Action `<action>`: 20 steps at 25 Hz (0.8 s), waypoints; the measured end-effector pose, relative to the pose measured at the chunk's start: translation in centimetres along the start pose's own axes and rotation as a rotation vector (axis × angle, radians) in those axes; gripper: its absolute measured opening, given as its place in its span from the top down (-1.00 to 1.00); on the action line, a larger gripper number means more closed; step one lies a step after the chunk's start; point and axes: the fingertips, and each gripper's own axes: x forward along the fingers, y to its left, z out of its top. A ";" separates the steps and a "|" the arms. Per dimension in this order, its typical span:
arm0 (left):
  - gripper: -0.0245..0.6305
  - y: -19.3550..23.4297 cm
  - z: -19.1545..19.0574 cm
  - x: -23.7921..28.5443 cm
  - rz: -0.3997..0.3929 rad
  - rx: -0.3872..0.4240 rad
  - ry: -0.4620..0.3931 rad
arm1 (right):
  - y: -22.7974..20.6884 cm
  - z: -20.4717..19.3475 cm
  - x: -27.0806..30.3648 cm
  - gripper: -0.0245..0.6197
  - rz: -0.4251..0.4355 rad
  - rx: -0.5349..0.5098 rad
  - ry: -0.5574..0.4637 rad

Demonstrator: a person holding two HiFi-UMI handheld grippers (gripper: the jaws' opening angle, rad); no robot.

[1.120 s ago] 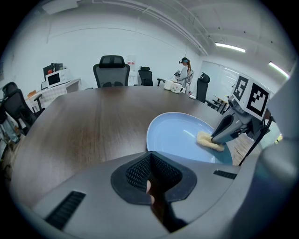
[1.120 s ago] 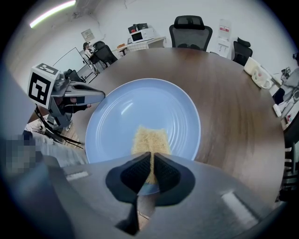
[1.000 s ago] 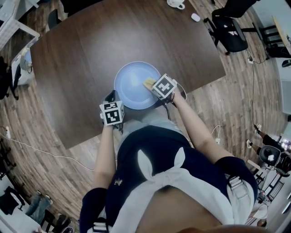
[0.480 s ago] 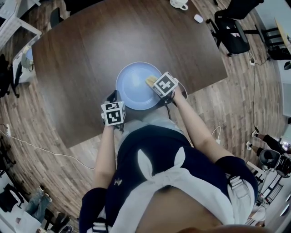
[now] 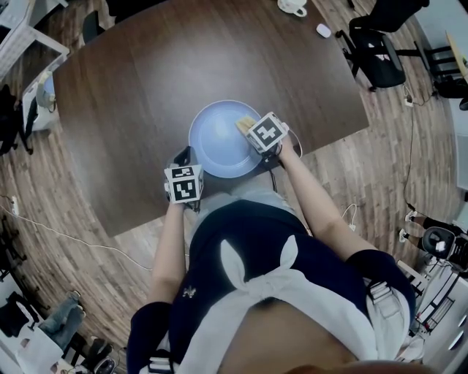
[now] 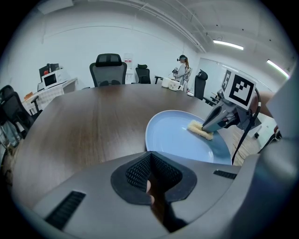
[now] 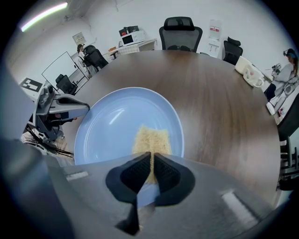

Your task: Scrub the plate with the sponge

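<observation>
A round light-blue plate [image 5: 216, 142] lies near the front edge of the dark wooden table [image 5: 146, 88]. A yellow sponge [image 5: 243, 123] rests flat on the plate's right side, and my right gripper [image 5: 252, 130] is shut on its near end. In the right gripper view the sponge [image 7: 150, 137] runs out from the closed right gripper [image 7: 152, 161] across the plate [image 7: 107, 123]. My left gripper [image 5: 180, 157] hovers at the plate's near-left rim, shut, with nothing between its fingers. The left gripper view has the left gripper [image 6: 150, 156] short of the plate [image 6: 173, 137]; the sponge [image 6: 200, 130] lies beyond.
A white mug [image 5: 292, 6] and a small white object [image 5: 324, 30] sit at the table's far edge. Black office chairs [image 5: 376, 51] stand to the right on the wooden floor. The table's front edge runs just below the plate, against the person's body.
The right gripper has pushed the sponge a little toward the plate's far right rim. The left gripper has stayed at the near-left rim.
</observation>
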 end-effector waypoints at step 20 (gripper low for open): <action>0.91 0.5 0.1 0.6 -0.002 0.020 0.011 | -1.0 2.7 0.6 0.86 0.039 0.033 -0.012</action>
